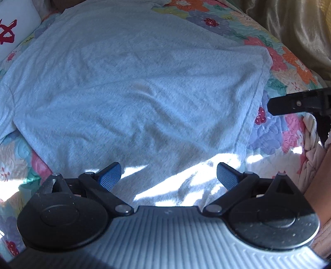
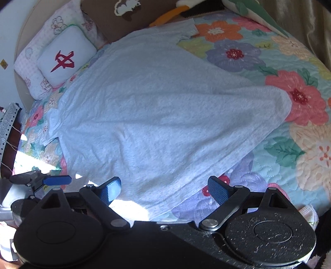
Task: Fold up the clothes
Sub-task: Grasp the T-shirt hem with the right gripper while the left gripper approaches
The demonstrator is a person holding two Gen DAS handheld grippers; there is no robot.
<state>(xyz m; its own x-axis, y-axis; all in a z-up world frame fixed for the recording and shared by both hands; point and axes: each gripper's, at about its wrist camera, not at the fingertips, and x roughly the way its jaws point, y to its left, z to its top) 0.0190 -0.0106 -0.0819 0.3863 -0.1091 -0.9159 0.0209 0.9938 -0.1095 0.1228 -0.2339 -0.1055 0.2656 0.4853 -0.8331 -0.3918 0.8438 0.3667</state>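
A light grey T-shirt (image 1: 132, 87) lies spread flat on a floral quilt (image 1: 275, 132), its hem toward me. In the right wrist view the same shirt (image 2: 161, 115) runs diagonally up to a sleeve at the far end. My left gripper (image 1: 168, 175) hovers open over the near hem, nothing between its blue pads. My right gripper (image 2: 164, 189) is open too, over the shirt's near right corner. The right gripper's black finger (image 1: 298, 103) shows at the right edge of the left wrist view, and the left gripper's blue pad (image 2: 56, 180) appears low on the left of the right wrist view.
A small white cushion with a red mark (image 2: 64, 58) and a patterned pillow (image 2: 33, 68) sit at the bed's far left. A brown cushion (image 2: 124, 18) and plush toys (image 2: 244, 8) line the far end. A beige curtain (image 1: 300, 31) hangs to the right. Sunlight patches fall on the near hem.
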